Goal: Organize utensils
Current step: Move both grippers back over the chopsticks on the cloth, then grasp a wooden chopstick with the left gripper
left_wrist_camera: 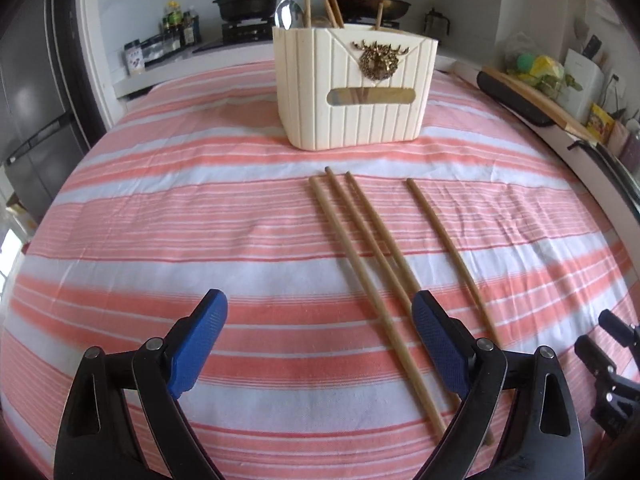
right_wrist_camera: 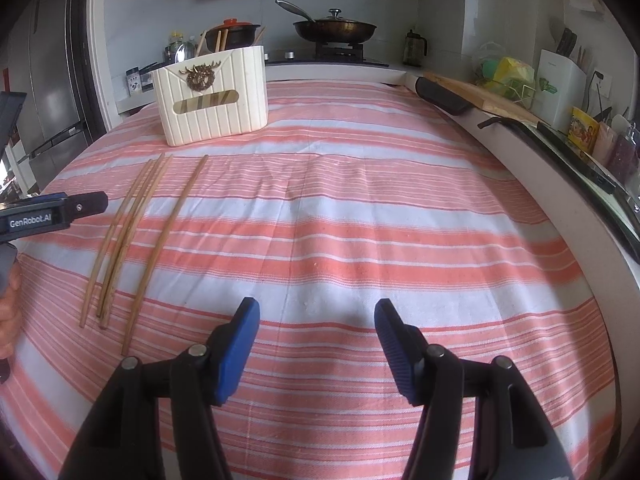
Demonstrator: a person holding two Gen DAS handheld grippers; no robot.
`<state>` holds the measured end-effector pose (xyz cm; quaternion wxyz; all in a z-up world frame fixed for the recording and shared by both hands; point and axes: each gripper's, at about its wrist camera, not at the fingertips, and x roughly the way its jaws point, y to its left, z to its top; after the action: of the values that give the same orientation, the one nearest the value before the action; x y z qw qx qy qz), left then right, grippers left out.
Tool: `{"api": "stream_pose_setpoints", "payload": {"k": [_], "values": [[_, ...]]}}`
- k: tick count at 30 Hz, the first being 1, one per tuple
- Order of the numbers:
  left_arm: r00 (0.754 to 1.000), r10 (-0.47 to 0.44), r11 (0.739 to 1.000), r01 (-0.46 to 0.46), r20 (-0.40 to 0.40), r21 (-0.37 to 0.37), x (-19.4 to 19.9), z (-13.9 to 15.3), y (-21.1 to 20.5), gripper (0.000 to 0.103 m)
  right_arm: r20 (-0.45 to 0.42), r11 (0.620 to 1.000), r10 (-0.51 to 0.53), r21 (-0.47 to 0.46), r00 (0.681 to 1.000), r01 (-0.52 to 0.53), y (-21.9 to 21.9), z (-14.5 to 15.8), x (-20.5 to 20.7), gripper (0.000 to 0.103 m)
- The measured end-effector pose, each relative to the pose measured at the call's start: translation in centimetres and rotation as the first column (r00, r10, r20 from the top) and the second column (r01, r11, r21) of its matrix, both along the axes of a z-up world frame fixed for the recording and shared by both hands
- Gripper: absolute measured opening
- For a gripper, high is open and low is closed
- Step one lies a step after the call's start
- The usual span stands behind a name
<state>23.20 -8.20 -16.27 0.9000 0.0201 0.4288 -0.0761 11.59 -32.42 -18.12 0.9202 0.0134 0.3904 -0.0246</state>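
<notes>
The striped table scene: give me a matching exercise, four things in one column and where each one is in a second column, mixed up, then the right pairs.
Things:
1. cream utensil holder
2. four loose chopsticks
3. metal spoon
4. frying pan

Places:
A. on the stove behind the table
B. lying flat on the striped cloth
C. standing upright at the far end of the cloth
D. sticking up out of the holder

Pairs: 1-C, 2-B, 3-D, 4-A
</notes>
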Motion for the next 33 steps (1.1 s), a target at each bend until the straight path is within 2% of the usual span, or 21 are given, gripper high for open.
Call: {"api": "stream_pose_setpoints", "payload": {"k": [4,7,9,11,13,14,16,21,24,29,33], "values": [[0.998,0.038,0.999,-0.036,-0.048,0.032,1.2,-1.5,-0.1,0.094,0.001,1.000,-0.001,0.001,1.000,0.001,-0.1,0.0,-0.1,0.061],[0.997,0.046,0.999,-0.044,-0.061,0.023,1.5,-1.8,0.1,0.095,-0.002,1.000,0.000,0.002,1.000,0.000,-0.1,0.0,-0.1,0.061],[0.998,0.032,0.999,-0.031,-0.062,0.028,1.6,-1.8,-0.1,0.090,-0.004,1.000,-0.001,0.002,1.000,0.001,-0.1,0.0,0.0,0.061],[0.999,0.009,1.000,-0.008,-0.052,0.021,1.5,-1.5,-0.3,0.078,-0.005,1.000,-0.003,0.002,1.000,0.003,-0.1,0.0,0.0,0.061],[0.999,-0.019,1.000,0.020,-0.043,0.018,1.4,-1.3,-0.6,0.054,-0.006,1.000,-0.005,0.003,1.000,0.005,-0.1,0.0,0.0,0.061],[0.999,-0.030,0.999,0.031,-0.038,0.021,1.4,-1.3,-0.7,0.047,-0.007,1.000,-0.006,0.003,1.000,0.006,-0.1,0.0,0.0,0.061],[0.998,-0.048,0.999,0.049,-0.037,0.022,1.4,-1.2,-0.8,0.016,-0.009,1.000,-0.008,0.006,1.000,0.008,-0.2,-0.1,0.0,0.061],[0.996,-0.062,0.998,0.063,-0.059,0.015,1.2,-1.0,0.5,0.007,-0.012,1.000,-0.014,0.015,1.000,0.015,-0.4,-0.2,0.1,0.061],[0.996,-0.053,0.998,0.055,-0.069,0.028,0.7,-1.0,2.3,0.006,-0.012,0.999,-0.018,0.031,1.000,0.019,-0.6,-0.2,0.1,0.061],[0.996,0.039,0.999,-0.036,-0.076,0.038,-0.3,-1.0,6.2,0.006,-0.030,0.998,-0.003,0.056,1.000,0.005,-0.5,-0.1,0.4,0.061],[0.993,0.091,0.996,-0.090,-0.070,0.022,-0.9,-1.1,7.7,0.006,-0.034,0.991,0.081,0.109,0.996,-0.077,2.0,1.3,1.3,0.061]]}}
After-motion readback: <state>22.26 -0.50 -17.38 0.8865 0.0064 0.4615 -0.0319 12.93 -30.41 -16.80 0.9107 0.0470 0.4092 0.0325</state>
